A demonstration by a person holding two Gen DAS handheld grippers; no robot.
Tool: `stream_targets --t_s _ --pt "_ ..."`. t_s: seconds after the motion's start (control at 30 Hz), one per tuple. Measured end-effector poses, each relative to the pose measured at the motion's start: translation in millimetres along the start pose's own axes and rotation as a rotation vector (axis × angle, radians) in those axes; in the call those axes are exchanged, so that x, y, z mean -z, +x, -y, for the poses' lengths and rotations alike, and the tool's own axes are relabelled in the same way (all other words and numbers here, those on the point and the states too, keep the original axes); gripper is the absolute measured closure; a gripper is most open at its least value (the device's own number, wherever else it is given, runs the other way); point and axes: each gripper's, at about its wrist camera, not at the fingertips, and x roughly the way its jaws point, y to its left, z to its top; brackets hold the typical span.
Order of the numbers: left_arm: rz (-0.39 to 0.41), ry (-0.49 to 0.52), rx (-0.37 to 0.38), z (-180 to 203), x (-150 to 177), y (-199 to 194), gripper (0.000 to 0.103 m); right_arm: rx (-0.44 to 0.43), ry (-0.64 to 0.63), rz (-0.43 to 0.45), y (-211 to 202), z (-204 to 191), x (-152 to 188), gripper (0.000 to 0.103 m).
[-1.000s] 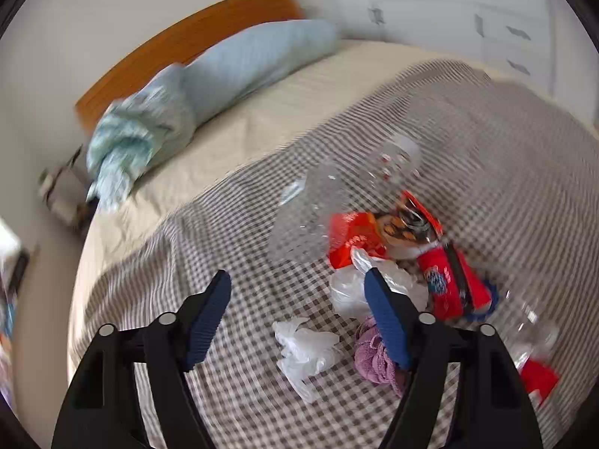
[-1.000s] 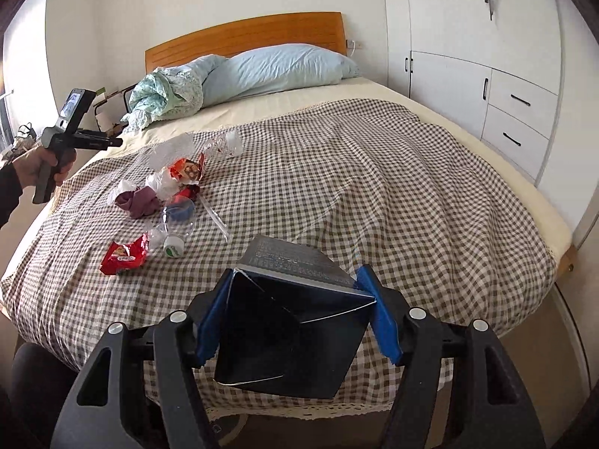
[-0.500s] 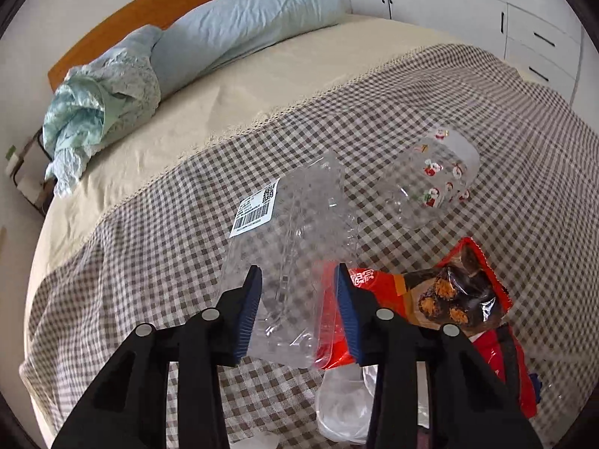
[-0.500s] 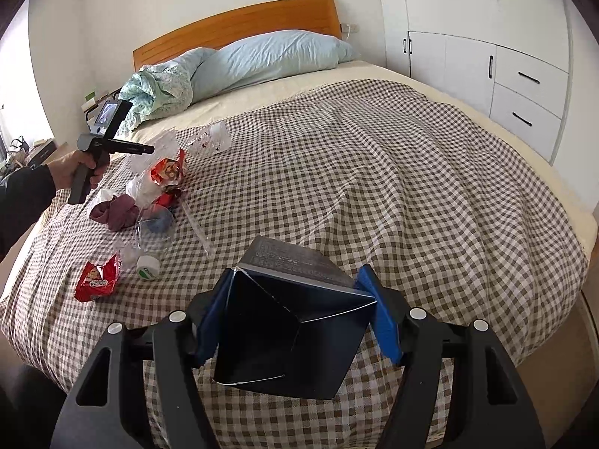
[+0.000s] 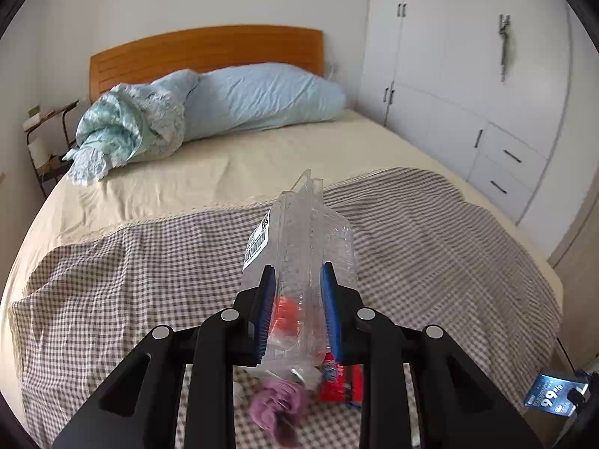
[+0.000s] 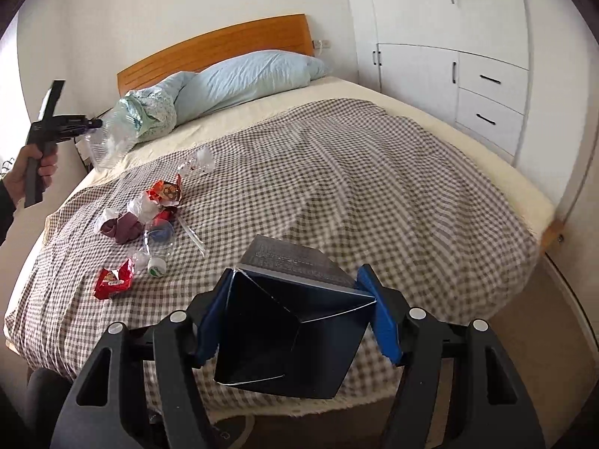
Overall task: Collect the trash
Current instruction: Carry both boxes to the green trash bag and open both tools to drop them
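My left jaws (image 5: 297,277) have just been closing, and they now clamp a clear plastic tray (image 5: 299,239) between the blue pads (image 5: 266,307); the gap is narrow, set by the squashed walls of the tray. A second ago these jaws stood wide above the litter; now the tray is off the bed (image 5: 123,262) and carried in the air, its barcode label facing left. In the right wrist view the tray (image 6: 112,138) hangs clear of the checked blanket (image 6: 337,187), ahead of my left hand (image 6: 30,172).

My right jaws (image 6: 295,299) are unchanged: held fairly wide, pressed on both sides of a dark open box (image 6: 288,321), which I judge serves as the bin.

Task status: one item is secured. Remaining on the blanket: red wrappers (image 6: 114,278), a purple cloth wad (image 6: 125,226), crumpled clear plastic (image 6: 144,205), a small white cap (image 6: 156,267). Next operation, as I judge it: bring the tray to the box
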Motion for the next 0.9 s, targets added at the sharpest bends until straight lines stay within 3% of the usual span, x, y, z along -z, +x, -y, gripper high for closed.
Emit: stream_targets --t_s 0.1,0.17,0.3,0.43,0.63,0.77,0.9 --pt "0.059 0.084 0.105 52.0 29.9 -66.0 0.08 0.051 0.031 -0.021 -43.8 25.7 31.4 0.039" --pt "0.072 0.081 0.19 81.7 52.7 -101.4 0.08 0.075 0.039 -0.054 -72.5 43.5 58.7 0.039" --pt "0.034 0.113 0.325 146.1 102.3 -136.2 0.08 0.15 -0.027 -0.169 -111.4 65.6 110.3 0.039" --pt "-0.081 0.211 0.473 221.7 157.2 -134.1 0.08 0.189 -0.125 -0.36 -115.3 82.2 181.2 0.039" --pt "-0.186 0.309 0.583 302.8 221.8 -115.0 0.08 0.173 -0.228 -0.603 -76.6 107.1 281.7 0.039" --pt "-0.249 0.36 0.613 339.5 256.5 -99.2 0.08 0.17 -0.347 -0.695 -48.2 108.9 333.1 0.039" --pt "-0.372 0.402 0.645 378.3 297.1 -69.5 0.08 0.156 -0.406 -0.725 -25.3 109.5 360.8 0.039"
